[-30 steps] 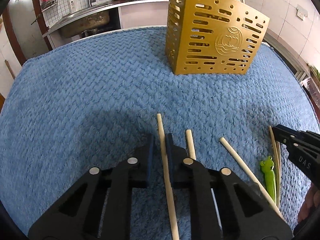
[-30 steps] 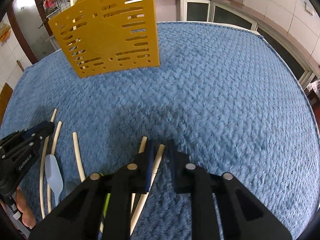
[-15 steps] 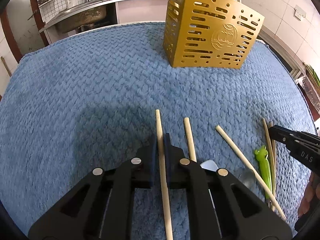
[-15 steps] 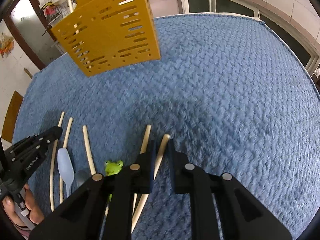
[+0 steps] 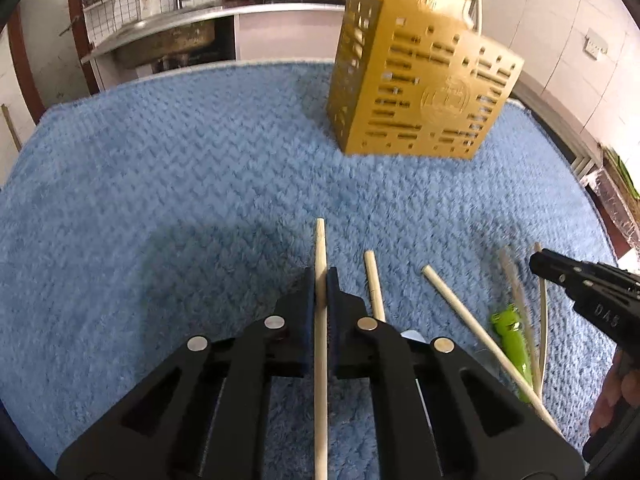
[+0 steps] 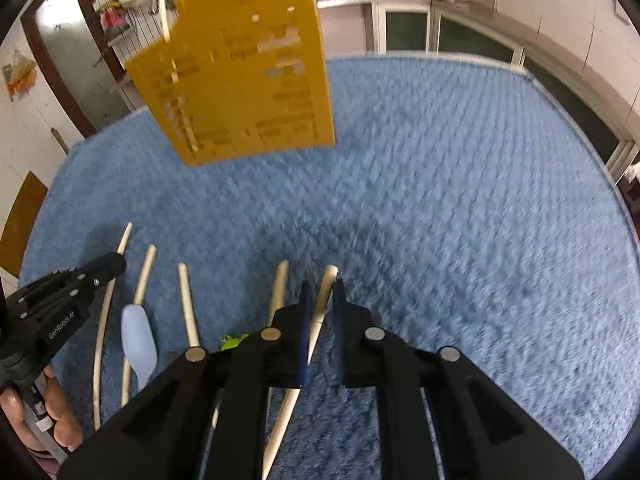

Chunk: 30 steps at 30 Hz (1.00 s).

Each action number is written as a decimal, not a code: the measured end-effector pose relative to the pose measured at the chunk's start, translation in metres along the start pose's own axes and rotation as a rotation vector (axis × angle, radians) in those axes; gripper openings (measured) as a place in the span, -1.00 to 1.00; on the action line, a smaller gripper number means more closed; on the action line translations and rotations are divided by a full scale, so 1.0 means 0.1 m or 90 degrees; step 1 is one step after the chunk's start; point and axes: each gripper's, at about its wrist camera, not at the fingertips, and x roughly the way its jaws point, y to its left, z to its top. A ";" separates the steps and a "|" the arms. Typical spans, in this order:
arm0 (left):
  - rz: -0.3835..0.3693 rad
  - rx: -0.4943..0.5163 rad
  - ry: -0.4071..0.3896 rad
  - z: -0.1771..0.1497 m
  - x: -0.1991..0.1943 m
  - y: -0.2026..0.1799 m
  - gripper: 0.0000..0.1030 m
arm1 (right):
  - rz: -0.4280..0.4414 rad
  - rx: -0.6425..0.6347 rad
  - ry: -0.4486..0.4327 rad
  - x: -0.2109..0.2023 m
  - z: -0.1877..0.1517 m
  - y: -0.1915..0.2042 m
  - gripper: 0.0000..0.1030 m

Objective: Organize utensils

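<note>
Left gripper jaws are pinching 1 chopstick; right gripper jaws are closing around another chopstick near holder.

The left claw is pinching shut on a chopstick it loosely straddled before. The right claw, blurred, is closing around another chopstick.

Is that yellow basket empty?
No. A few pale sticks already poke out of the basket's top; how many, I cannot tell.
</note>
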 end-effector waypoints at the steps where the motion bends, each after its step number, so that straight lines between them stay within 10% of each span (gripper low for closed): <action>1: -0.007 -0.007 -0.008 0.01 -0.06 0.01 -0.92 | 0.003 0.000 -0.012 -0.06 0.02 0.00 -0.81; 18: -0.078 -0.024 -0.172 0.21 -0.92 -0.03 -0.92 | 0.051 -0.040 -0.248 -1.01 0.25 0.08 -0.88; 30: -0.120 -0.010 -0.184 0.31 -1.01 -0.13 -0.92 | 0.063 -0.064 -0.291 -1.18 0.33 0.10 -0.88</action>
